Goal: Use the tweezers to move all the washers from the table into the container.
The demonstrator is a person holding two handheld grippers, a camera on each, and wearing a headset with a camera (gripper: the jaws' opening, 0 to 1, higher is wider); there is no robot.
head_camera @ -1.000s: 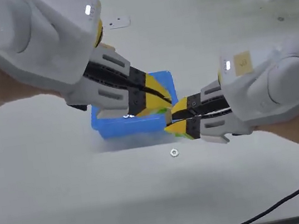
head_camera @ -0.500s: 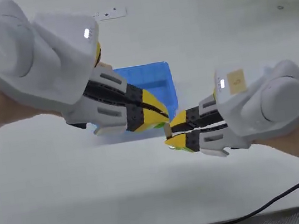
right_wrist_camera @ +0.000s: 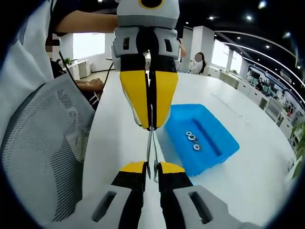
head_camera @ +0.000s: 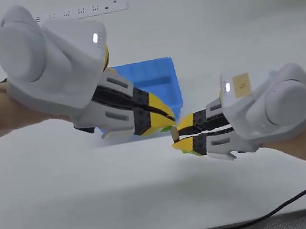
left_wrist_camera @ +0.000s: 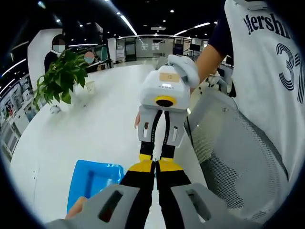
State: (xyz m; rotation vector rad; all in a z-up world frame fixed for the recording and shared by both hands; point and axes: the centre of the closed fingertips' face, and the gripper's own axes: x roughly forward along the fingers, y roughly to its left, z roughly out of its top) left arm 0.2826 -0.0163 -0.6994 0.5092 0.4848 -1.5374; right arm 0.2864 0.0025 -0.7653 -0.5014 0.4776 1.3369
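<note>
Right gripper (right_wrist_camera: 151,168) fingers nearly closed, pinching tweezers (right_wrist_camera: 150,148). Left gripper (right_wrist_camera: 151,125) fingers clamped on the other end. Three washers (right_wrist_camera: 192,139) sit in blue container (right_wrist_camera: 224,140) on bench (right_wrist_camera: 257,183).

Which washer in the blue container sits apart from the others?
The washer lowest in the right gripper view, nearest that camera. The other two washers lie close together just past it.
</note>
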